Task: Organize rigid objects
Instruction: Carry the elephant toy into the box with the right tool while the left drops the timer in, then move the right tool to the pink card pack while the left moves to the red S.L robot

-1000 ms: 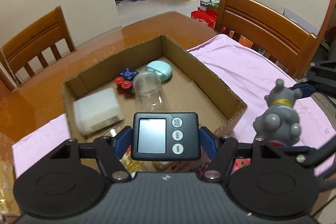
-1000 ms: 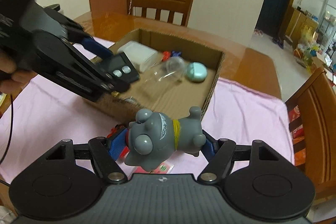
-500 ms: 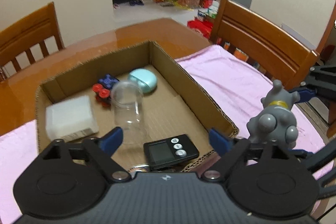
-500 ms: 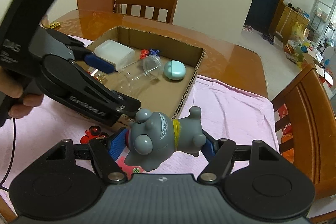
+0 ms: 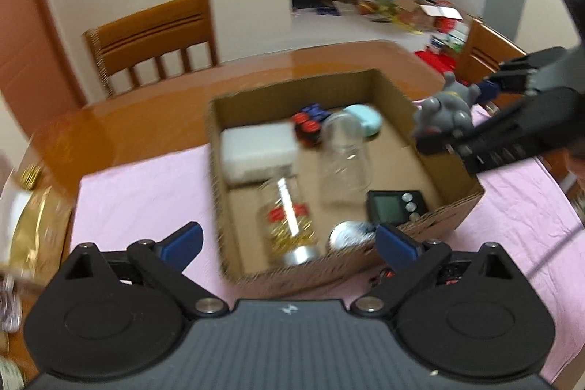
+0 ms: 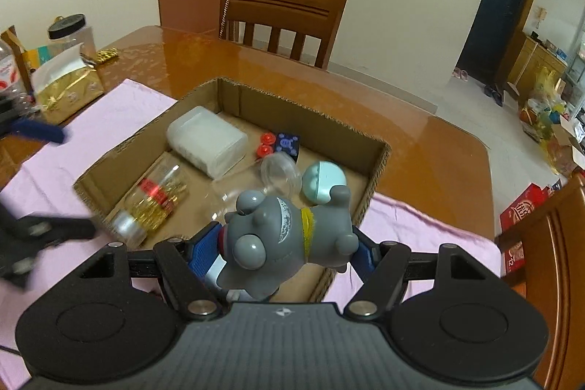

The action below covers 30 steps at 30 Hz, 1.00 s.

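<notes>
The desk [image 6: 420, 119], glossy orange-brown wood, carries a pink cloth [image 5: 146, 192], and on that cloth sits the open cardboard box [image 5: 402, 105], the landmark for the rest.

Inside the box, against its far left corner, lies a white plastic container [image 5: 257, 152]. Near the box's middle a clear jar [image 5: 342, 159] lies on its side, and by the near wall a second clear jar [image 5: 289, 218] with a silver cap lies flat; its label is red and gold, the writing too blurred to read. A mint-green rounded case [image 5: 365, 117] rests by the far right wall. Beside it a dark blue block [image 6: 287, 143] with a pale printed pattern touches two red caps [image 6: 265, 145]. In the near right corner lies the black timer [image 5: 396, 205], screen up, its three round buttons unreadable, with a small round silver lid [image 5: 345, 234] just left of it.

The left gripper [image 5: 289, 243] hangs at the box's near wall; its jaws have just been opening, stand wide and hold nothing.

The right gripper [image 6: 289, 253] hovers over the box's near right edge, jaws clamped on a grey toy dog [image 6: 285, 233] with a yellow collar.
</notes>
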Each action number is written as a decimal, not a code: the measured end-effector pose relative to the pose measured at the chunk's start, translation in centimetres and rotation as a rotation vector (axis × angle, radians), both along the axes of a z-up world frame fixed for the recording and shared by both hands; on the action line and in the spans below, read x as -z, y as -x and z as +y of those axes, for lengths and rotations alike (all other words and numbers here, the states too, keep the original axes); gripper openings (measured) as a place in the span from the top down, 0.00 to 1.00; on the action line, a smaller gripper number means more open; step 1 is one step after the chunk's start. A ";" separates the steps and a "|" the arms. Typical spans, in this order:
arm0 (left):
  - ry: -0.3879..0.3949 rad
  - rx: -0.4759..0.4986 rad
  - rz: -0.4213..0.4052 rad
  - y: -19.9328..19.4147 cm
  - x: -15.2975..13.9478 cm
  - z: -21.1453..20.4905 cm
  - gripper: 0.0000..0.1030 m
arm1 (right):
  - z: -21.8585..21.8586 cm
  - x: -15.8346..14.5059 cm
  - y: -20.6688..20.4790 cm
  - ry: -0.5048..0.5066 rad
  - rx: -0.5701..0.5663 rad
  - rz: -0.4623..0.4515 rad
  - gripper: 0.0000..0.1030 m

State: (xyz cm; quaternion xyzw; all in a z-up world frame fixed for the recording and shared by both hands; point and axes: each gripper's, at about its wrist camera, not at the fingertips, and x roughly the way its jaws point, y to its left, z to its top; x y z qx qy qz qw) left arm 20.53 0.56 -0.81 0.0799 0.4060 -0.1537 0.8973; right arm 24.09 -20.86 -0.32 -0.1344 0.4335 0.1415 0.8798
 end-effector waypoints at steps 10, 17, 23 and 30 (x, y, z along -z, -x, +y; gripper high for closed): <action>0.002 -0.077 0.020 1.3 0.7 2.6 0.03 | 0.6 -0.1 -2.0 0.000 0.036 -0.064 0.00; 0.002 -0.070 0.007 1.8 0.9 2.4 0.03 | 0.3 -1.0 1.7 0.004 0.093 -0.061 0.00; 0.010 -0.062 0.018 2.6 1.8 2.1 0.02 | -0.4 1.0 5.5 -0.033 0.203 -0.010 0.00; -0.039 -0.058 0.047 3.6 3.5 1.0 0.02 | 0.8 7.1 9.5 -0.050 0.324 0.123 0.00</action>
